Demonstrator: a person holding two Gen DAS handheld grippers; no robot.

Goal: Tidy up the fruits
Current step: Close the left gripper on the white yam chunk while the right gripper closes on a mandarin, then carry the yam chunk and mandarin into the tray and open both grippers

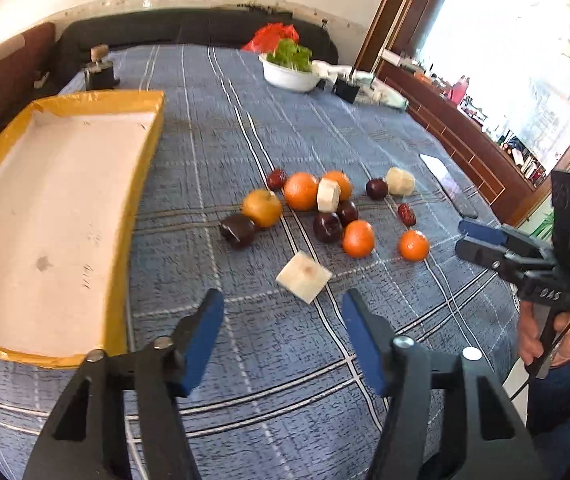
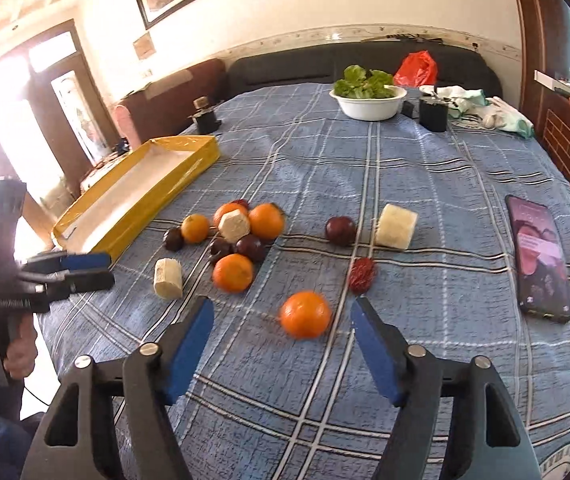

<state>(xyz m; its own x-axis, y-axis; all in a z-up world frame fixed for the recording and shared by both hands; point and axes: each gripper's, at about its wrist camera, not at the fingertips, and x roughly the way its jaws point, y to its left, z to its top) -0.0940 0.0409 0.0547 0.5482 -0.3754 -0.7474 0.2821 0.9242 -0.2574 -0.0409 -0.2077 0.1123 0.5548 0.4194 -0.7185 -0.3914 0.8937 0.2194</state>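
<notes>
Several fruits lie in a loose cluster on the blue plaid tablecloth: oranges, dark plums, red dates, a yellow pear and pale cut chunks. A yellow-rimmed tray with a white floor sits to the left, empty; it also shows in the right wrist view. My left gripper is open, just short of a pale chunk. My right gripper is open, with an orange right between and ahead of its fingertips. Neither holds anything.
A white bowl of greens stands at the far side, with a red bag, black clips and white cloths near it. A phone lies at the right. A small black stand sits beyond the tray.
</notes>
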